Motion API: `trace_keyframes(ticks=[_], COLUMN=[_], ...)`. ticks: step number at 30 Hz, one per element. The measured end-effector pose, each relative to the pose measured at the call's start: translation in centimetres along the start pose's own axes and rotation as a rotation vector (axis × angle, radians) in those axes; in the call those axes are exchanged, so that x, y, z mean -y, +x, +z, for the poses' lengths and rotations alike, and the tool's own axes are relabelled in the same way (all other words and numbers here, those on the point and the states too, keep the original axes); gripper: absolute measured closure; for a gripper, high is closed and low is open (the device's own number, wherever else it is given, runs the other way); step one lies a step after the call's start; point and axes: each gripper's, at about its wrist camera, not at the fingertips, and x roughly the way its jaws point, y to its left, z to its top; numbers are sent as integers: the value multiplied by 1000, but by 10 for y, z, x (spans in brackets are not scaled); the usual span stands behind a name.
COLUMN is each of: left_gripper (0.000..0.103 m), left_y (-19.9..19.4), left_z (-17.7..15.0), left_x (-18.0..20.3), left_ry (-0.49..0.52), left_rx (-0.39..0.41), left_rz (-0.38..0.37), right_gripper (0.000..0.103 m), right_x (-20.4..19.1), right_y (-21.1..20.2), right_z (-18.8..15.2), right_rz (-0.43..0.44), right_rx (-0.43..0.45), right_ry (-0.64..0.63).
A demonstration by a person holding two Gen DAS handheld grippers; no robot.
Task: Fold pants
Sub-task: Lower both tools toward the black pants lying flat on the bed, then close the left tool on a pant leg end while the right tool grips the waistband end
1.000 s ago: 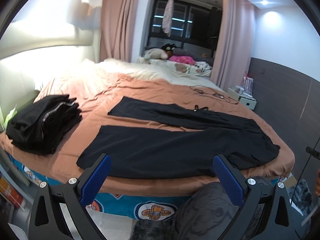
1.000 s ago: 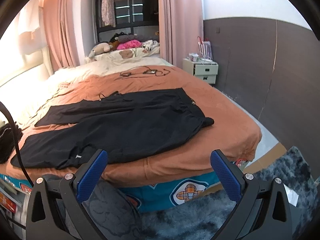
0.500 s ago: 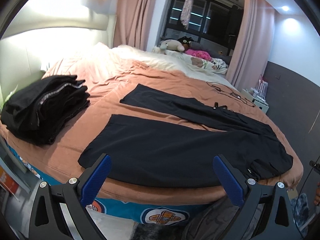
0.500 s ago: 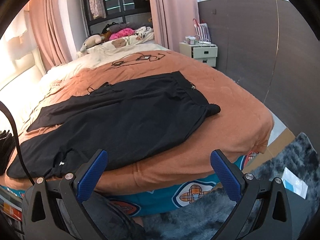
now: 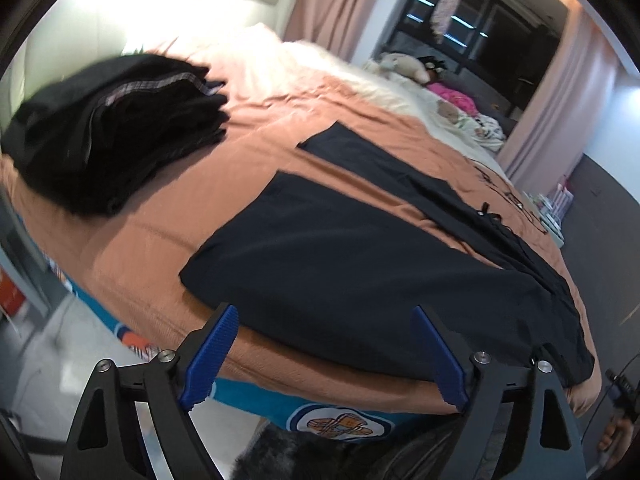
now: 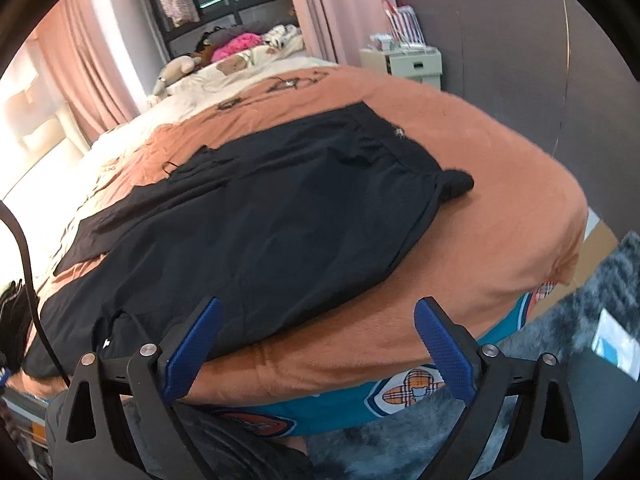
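Note:
Black pants lie spread flat on the orange bedspread, legs apart, waistband toward the right. In the right wrist view the pants fill the middle, with the waistband at the upper right. My left gripper hovers over the near edge of the closer leg; its jaws are closing, wide apart, with nothing pressed between them. Just above the bed's near edge by the hip side of the pants is my right gripper; its jaws are closing too, still wide, gripping nothing.
A stack of folded dark clothes sits at the bed's left end. Cables lie on the far bedspread, and plush toys lie by the window. A white nightstand stands at the right wall. A grey shaggy rug covers the floor.
Both grippers have come closer and lower toward the bed's near edge. The left view has rolled, tilting the scene. The blue fingers of each gripper stand slightly nearer together.

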Motion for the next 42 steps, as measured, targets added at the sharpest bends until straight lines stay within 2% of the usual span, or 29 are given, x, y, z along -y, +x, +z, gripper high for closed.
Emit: trace_keyframes(ticks=[6, 16, 22, 26, 28, 29, 32, 33, 34, 35, 36, 37, 39, 42], left_gripper=[14, 14, 14, 27, 39, 42, 61, 73, 84, 88, 95, 97, 98, 99], left_y=[20, 58, 68, 71, 72, 73, 77, 79, 79, 78, 77, 76, 72, 64], left_z=[-3, -14, -7, -1, 1, 1, 4, 5, 7, 9, 11, 13, 19, 29], left_x=[-16, -21, -17, -23, -27, -27, -29, -30, -30, -31, -30, -29, -27, -19], left_ry=[-85, -167, -150, -191, -209, -213, -222, -224, -227, -230, -230, -230, -229, -220], left_rx=[-46, -150, -129, -112, -107, -104, -99, -102, -102, -98, -92, -88, -75, -41], left_rz=[-21, -60, -42, -38, -26, -20, 2, 15, 19, 22, 27, 31, 32, 27], right_gripper=[6, 6, 6, 7, 19, 22, 30, 36, 48, 57, 76, 89, 96, 98], right_x=[21, 41, 56, 69, 71, 75, 82, 84, 83, 86, 89, 91, 95, 98], right_y=[16, 39, 52, 55, 60, 63, 70, 70, 70, 69, 68, 68, 65, 54], right_z=[16, 28, 36, 41, 42, 43, 47, 49, 50, 51, 52, 52, 53, 54], right_rz=[34, 81, 102, 109, 115, 123, 136, 140, 143, 146, 154, 160, 164, 183], right_rx=[-39, -97, -118, -115, -118, -126, -125, -120, -117, -114, -112, -110, -102, -66], right_ry=[55, 66, 88, 120, 137, 151, 185, 191, 195, 201, 209, 216, 229, 236])
